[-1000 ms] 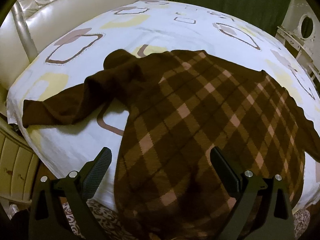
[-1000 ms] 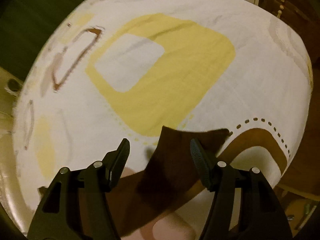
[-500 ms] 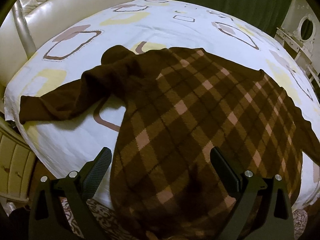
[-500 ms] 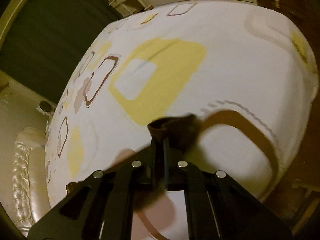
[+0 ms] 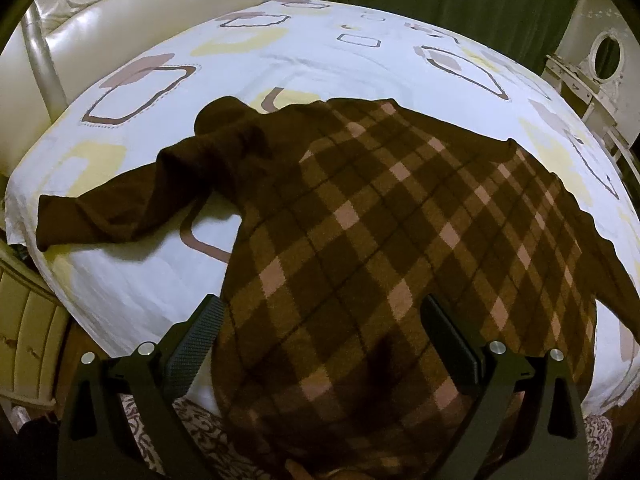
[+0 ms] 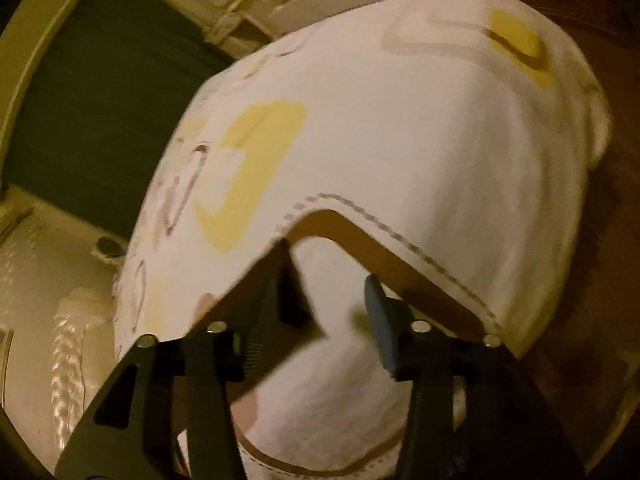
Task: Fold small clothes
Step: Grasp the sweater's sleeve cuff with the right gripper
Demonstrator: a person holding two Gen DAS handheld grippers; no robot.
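The left hand-held gripper [image 5: 320, 344] hovers, jaws apart, over the brown plaid knitted sweater [image 5: 400, 240] spread ahead on the white patterned bed [image 5: 320, 56]. The right hand-held gripper [image 6: 316, 312] is apart too — a sleeve fold seems next, needing a cuff grasp.

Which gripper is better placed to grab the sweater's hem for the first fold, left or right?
Probably left: the left gripper hangs open right over the plaid sweater, at its near edge. The right gripper is open and shows mostly bedsheet.

The sweater's [image 5: 380, 240] near hem ran off the bottom edge. The right wrist view was motion-blurred; dark cloth [image 6: 288, 292] there was hard to identify.
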